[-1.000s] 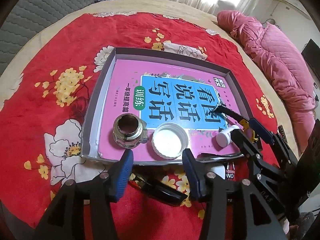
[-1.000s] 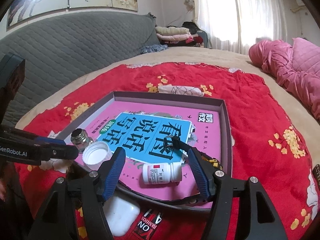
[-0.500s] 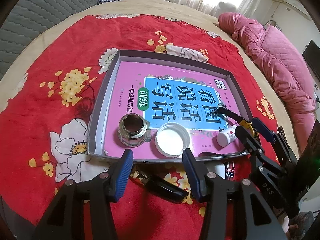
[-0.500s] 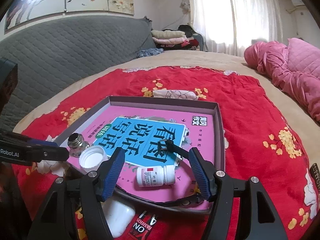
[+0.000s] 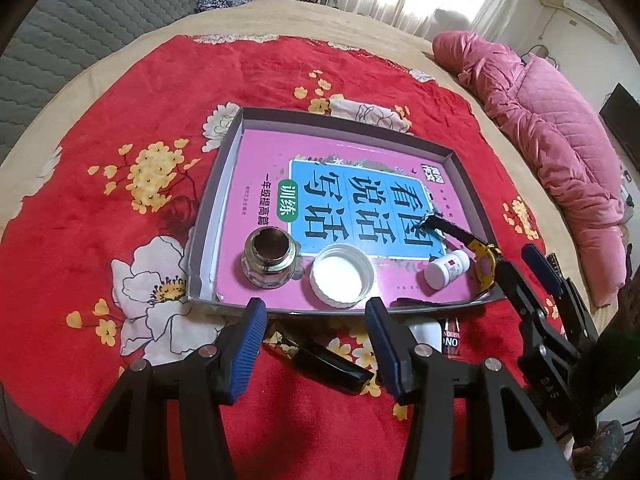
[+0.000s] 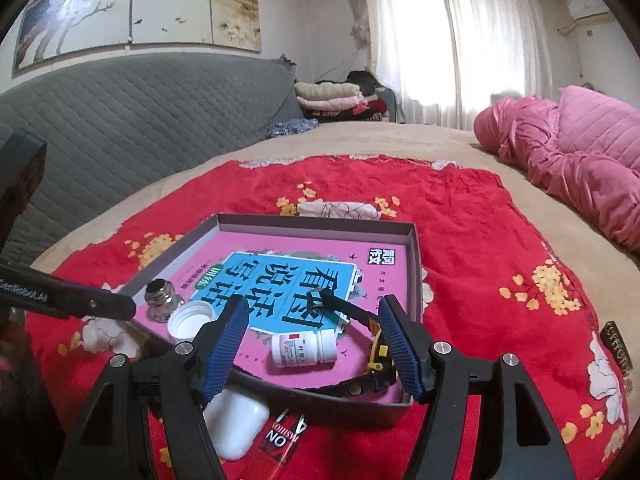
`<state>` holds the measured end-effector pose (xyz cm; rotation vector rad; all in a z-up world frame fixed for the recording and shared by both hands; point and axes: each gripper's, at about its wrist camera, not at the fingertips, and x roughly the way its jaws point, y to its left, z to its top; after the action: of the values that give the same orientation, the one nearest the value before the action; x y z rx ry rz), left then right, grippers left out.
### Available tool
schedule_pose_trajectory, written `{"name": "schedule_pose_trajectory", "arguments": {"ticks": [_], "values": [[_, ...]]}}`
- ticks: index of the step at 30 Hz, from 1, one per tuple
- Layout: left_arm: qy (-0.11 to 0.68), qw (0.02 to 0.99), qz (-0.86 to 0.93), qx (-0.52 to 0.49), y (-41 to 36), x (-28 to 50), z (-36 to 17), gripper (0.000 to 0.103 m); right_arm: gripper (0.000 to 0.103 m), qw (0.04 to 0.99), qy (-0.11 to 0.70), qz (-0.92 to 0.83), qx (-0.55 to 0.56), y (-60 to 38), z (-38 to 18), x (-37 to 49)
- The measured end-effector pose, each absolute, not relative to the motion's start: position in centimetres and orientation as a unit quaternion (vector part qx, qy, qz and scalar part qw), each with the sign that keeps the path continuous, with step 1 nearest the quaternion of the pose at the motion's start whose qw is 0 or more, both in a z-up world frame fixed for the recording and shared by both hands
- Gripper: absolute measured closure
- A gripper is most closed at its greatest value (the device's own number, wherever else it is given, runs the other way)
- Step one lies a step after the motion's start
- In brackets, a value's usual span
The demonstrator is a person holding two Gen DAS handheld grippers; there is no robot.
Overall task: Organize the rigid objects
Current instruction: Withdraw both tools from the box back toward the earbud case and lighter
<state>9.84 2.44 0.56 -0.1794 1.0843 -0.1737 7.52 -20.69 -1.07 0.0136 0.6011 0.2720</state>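
Observation:
A shallow grey box (image 5: pixel 224 184) lined with a pink book cover lies on the red blanket. In it are a glass jar (image 5: pixel 270 256), a white lid (image 5: pixel 342 274), a white pill bottle (image 5: pixel 446 268) on its side and a black and yellow watch (image 5: pixel 486 264). My left gripper (image 5: pixel 316 340) is open and empty, just short of the box's near edge. My right gripper (image 6: pixel 314 340) is open and empty, above the near edge with the pill bottle (image 6: pixel 302 348) and the watch (image 6: pixel 376 356) beyond its fingers. The right gripper also shows in the left wrist view (image 5: pixel 524 268).
A white earbud case (image 6: pixel 236 426), a red packet (image 6: pixel 286 434) and a black flat object (image 5: pixel 324 364) lie on the blanket (image 5: pixel 120 184) in front of the box. A pink quilt (image 6: pixel 580 160) lies at the right. A grey sofa (image 6: pixel 120 112) stands behind.
Both grippers have drawn back and lifted a little from the box. Both stayed open and empty. The objects in the box have not moved.

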Motion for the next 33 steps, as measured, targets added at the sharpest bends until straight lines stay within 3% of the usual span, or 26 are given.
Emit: {"name": "schedule_pose_trajectory", "arguments": {"ticks": [2,33], "values": [[0.513,0.85,-0.083,-0.086,2.6,9.6,0.7,0.052,0.028,0.948,0.29,0.13,0.008,-20.8,-0.7,6.9],[0.505,0.854,-0.084,-0.093,3.4,7.0,0.6,0.048,0.028,0.957,0.281,0.065,0.019,-21.7,1.6,2.1]]}}
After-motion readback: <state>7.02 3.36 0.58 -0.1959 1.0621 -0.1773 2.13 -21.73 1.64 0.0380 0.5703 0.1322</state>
